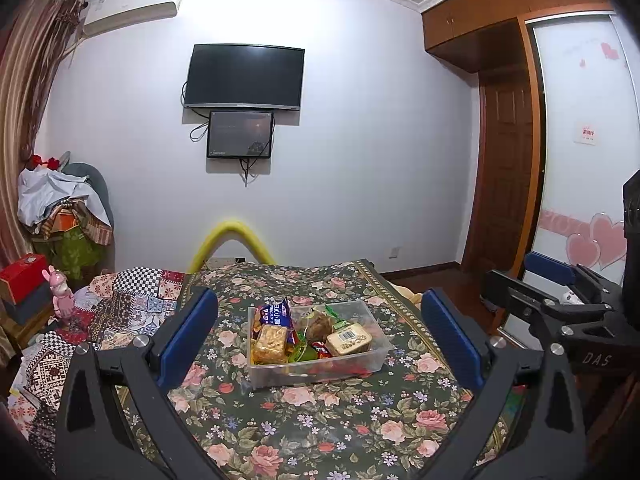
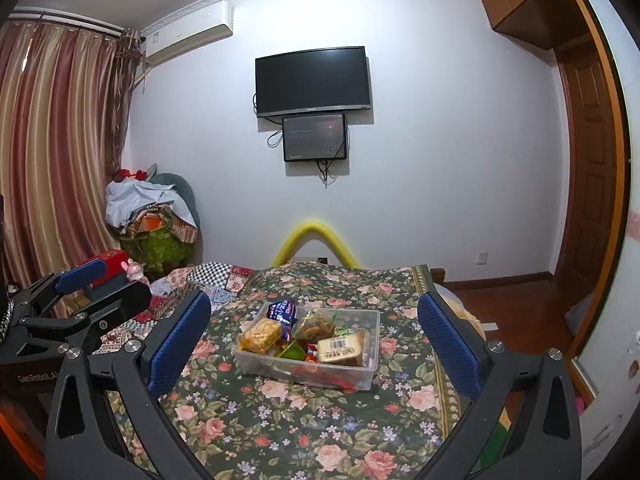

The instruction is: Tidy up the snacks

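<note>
A clear plastic box [image 1: 372, 356] of snacks stands on the floral tablecloth [image 1: 320, 432]; it also shows in the right wrist view [image 2: 362, 370]. Inside lie a blue biscuit packet [image 1: 274, 314], a yellow cracker pack [image 1: 272, 343], a tan barcoded pack [image 1: 349, 342] and a brown cake in clear wrap [image 1: 320, 324]. My left gripper [image 1: 320, 340] is open and empty, held back from the box with its jaws wide to either side. My right gripper [image 2: 314, 338] is open and empty too, also short of the box. Each gripper shows at the edge of the other's view.
A patchwork cloth [image 1: 128, 308] covers a surface left of the table, with a pink toy [image 1: 62, 292] and red box [image 1: 22, 276]. A yellow foam arch [image 1: 230, 240] stands behind the table. A wardrobe [image 1: 584, 140] and wooden floor [image 2: 512, 308] lie right.
</note>
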Available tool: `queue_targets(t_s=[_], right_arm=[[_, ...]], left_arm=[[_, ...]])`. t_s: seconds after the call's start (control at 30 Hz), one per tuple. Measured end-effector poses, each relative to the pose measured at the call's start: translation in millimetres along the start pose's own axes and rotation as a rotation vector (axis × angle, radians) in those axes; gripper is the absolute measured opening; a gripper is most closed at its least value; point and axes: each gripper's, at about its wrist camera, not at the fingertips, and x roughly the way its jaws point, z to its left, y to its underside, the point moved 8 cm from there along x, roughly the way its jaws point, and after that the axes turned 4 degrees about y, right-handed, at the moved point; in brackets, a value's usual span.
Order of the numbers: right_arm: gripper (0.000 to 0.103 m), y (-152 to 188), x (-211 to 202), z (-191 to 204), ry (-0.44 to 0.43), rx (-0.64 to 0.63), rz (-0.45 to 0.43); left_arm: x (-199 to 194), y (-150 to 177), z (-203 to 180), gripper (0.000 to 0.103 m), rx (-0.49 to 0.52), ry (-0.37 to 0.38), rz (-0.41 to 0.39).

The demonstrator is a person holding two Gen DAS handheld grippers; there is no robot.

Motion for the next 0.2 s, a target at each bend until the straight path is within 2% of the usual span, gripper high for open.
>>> queue_targets(t_s=[0.2], right_arm=[[0.103, -0.6, 2.7, -0.7, -0.001, 0.005, 0.007]], left_arm=[[2.3, 1.0, 0.8, 0.103, -0.006, 0.003, 0.008]])
